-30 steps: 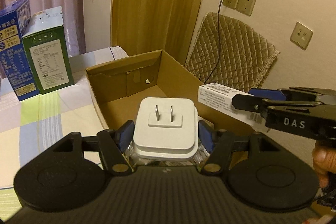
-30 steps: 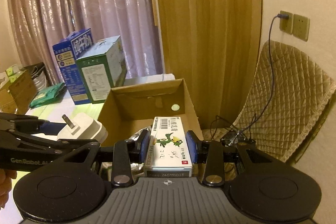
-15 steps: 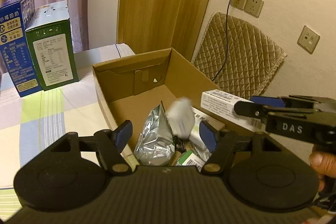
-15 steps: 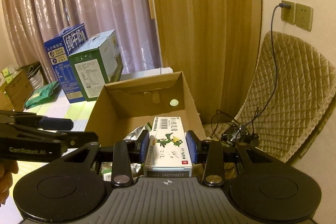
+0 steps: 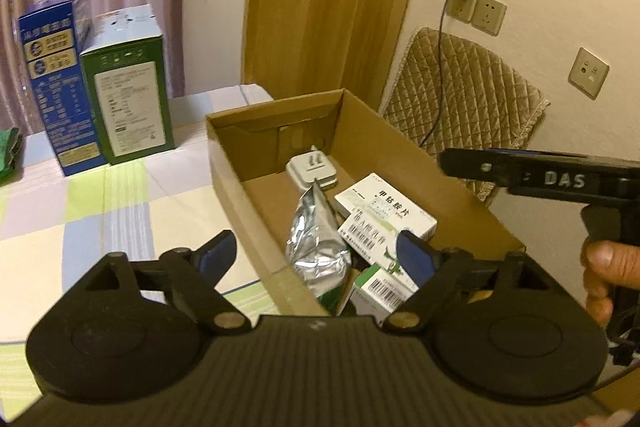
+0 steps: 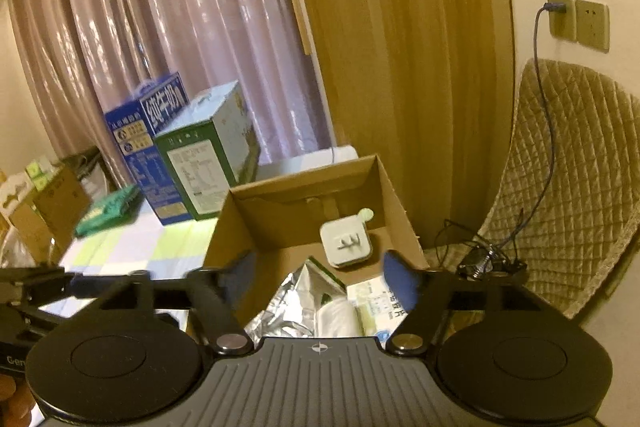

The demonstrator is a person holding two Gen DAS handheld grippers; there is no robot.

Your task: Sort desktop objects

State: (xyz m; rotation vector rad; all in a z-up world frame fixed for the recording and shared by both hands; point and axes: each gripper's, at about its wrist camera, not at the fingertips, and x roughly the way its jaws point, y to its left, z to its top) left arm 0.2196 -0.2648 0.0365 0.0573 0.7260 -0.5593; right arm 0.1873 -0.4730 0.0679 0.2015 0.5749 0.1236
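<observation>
**Both loads dropped into the box**

A second ago the left gripper [image 5: 316, 255] pinched the white plug [image 5: 311, 174] and the right gripper [image 6: 316, 275] pinched a medicine carton. Now both sets of jaws are opening with nothing between them. The plug lies prongs-up at the far end of the cardboard box [image 5: 228, 163], and the carton has joined the cartons [image 5: 384, 215] beside the foil pouch [image 5: 316, 239] at the near end; which one it is I cannot say for sure. So this pair looks sorted, and both hands are free for the next pick.

The box walls stand tall on all sides, so anything more must go in from above. The right gripper hangs over the right wall, close to the left one. To the left the tablecloth [image 5: 100, 211] is open as far as the milk boxes [image 5: 100, 87].
</observation>
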